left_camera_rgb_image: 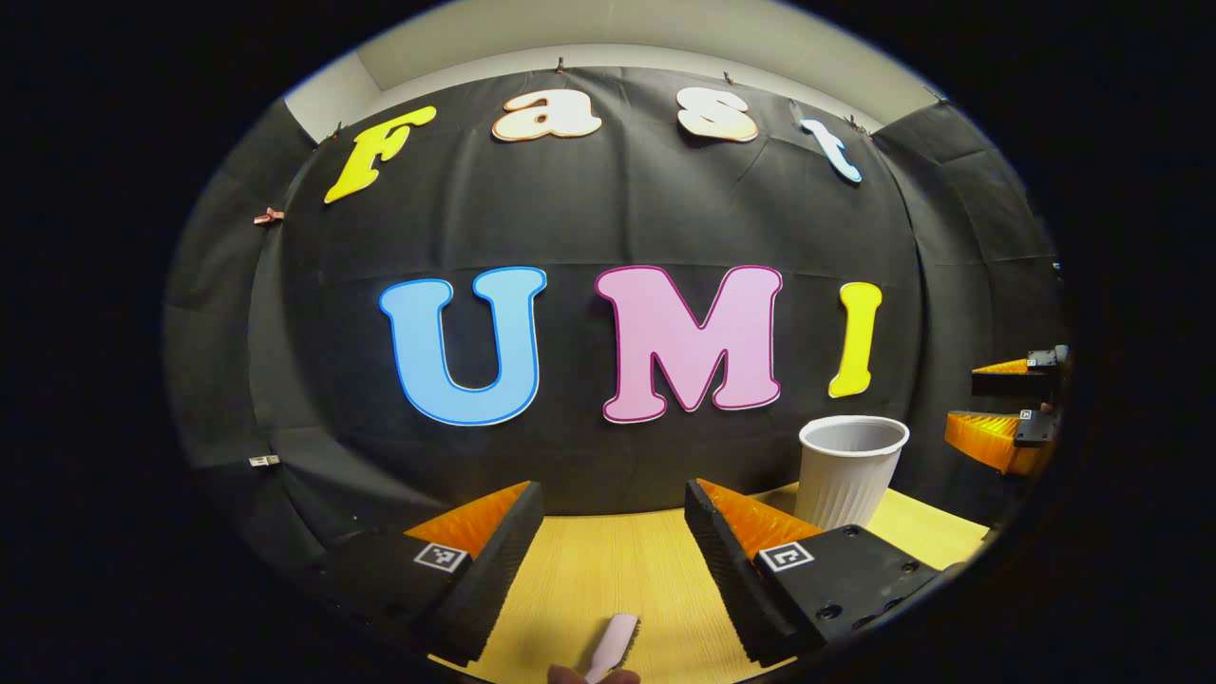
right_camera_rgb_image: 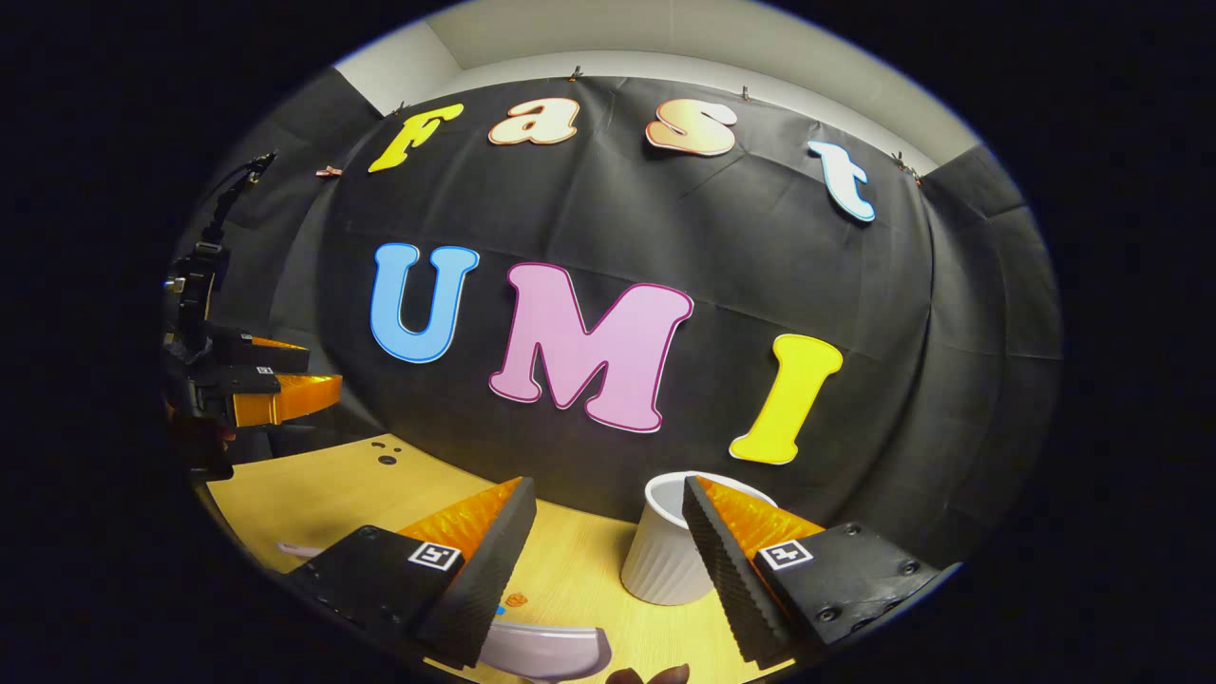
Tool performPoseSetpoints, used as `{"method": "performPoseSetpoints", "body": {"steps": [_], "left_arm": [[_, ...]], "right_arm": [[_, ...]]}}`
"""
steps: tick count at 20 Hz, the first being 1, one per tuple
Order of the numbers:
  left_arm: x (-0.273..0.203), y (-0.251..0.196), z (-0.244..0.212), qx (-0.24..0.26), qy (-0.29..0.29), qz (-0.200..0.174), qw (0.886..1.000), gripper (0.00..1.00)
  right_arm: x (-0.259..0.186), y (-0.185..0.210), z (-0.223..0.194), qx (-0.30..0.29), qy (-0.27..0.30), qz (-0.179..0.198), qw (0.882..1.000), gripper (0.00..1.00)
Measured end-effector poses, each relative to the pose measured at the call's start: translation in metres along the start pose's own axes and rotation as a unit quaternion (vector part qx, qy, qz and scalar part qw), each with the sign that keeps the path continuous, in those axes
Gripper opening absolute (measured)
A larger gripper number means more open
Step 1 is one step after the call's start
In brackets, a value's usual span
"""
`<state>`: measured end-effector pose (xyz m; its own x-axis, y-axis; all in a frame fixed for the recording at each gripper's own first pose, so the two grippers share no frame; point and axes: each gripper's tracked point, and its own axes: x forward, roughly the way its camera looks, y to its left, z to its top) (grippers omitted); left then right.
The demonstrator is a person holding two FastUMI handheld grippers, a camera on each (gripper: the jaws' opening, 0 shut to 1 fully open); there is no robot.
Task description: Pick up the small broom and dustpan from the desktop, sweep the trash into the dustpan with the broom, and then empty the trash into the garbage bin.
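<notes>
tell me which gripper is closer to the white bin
Right. The white bin sits just beyond the right gripper, partly behind one finger. The left gripper is farther off, with the bin ahead to its right.

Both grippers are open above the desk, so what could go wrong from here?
The white bin stands right beside the right gripper, so lowering it might tip the bin. The pink dustpan lies low at that view's edge, so a grasp could miss. Small trash bits may scatter if bumped.

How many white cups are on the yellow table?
1. The white cup stands upright on the yellow table, near the black wall; the right gripper view shows the same cup. More could be hidden behind the gripper fingers.
</notes>
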<state>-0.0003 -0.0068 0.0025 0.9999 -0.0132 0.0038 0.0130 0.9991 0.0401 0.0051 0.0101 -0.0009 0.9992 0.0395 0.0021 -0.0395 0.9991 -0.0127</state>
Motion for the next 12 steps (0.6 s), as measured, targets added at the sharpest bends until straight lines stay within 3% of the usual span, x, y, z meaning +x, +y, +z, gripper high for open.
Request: {"method": "performPoseSetpoints", "body": {"steps": [4, 12], "left_arm": [[0.0, -0.001, -0.001, 0.002, 0.0, -0.004, 1.0, 0.96], [-0.005, -0.004, -0.021, 0.01, 0.02, -0.015, 1.0, 0.98]], "right_arm": [[-0.003, 0.007, -0.008, 0.007, 0.015, 0.016, 1.0, 0.97], [-0.051, 0.027, -0.1, -0.007, 0.151, 0.061, 0.987, 0.98]]}}
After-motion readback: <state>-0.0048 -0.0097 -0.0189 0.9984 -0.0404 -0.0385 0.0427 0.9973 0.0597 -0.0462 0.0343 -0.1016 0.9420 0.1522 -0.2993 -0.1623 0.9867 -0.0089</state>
